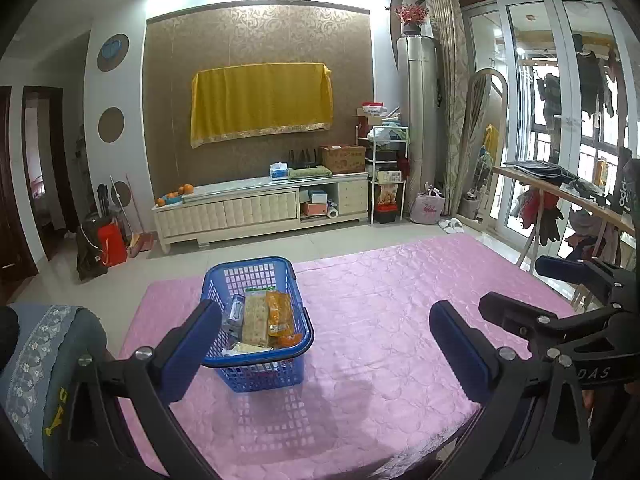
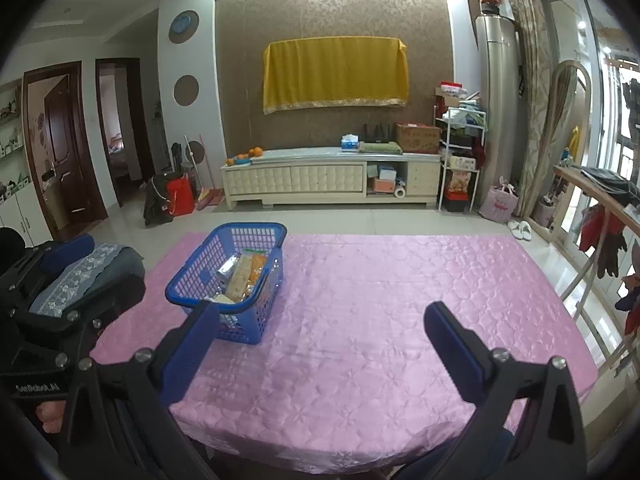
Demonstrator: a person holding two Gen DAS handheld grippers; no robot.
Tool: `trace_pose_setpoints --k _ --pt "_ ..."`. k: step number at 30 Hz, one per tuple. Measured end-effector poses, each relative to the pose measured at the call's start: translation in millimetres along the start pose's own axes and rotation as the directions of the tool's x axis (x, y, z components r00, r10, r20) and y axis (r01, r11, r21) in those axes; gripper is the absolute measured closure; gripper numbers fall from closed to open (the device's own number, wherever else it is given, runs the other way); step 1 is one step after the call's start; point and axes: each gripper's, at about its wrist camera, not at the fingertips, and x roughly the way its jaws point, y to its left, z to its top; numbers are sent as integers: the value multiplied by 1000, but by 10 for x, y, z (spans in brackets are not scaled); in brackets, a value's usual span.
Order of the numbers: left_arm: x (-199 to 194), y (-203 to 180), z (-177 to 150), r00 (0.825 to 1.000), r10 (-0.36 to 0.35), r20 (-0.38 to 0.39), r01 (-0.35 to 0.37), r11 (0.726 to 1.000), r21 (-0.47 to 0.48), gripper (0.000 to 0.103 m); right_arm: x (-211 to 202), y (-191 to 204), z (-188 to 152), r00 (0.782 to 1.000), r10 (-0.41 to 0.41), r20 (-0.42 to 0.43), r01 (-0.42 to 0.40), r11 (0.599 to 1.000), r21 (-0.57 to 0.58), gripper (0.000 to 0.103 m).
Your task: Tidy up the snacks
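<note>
A blue plastic basket (image 1: 260, 376) (image 2: 244, 320) stands on the left part of a table with a pink quilted cloth (image 1: 380, 300) (image 2: 380, 280). Inside lie several snack packets: a cracker pack (image 1: 255, 320) (image 2: 240, 276), an orange pack (image 1: 282, 314) (image 2: 258, 266) and a silver pack (image 1: 234, 314) (image 2: 227, 267). My left gripper (image 1: 326, 308) is open and holds nothing, its left finger just in front of the basket. My right gripper (image 2: 322, 312) is open and holds nothing too, to the right of the basket. Each gripper also shows at the edge of the other's view: the right gripper (image 1: 514, 284) and the left gripper (image 2: 98, 270).
A chair with a grey lace cover (image 1: 36, 352) (image 2: 88, 276) stands at the table's left. A wooden rack with clothes (image 1: 560, 188) (image 2: 592, 188) is on the right. Beyond the table are tiled floor and a TV cabinet (image 1: 260, 204) (image 2: 320, 178).
</note>
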Motion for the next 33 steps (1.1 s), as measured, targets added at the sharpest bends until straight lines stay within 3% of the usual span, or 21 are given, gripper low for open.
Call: trace_pose_setpoints --k 33 --pt "-11 115 -59 999 -13 -33 12 999 -38 0 -42 66 -45 1000 -2 -6 2 1000 -1 0"
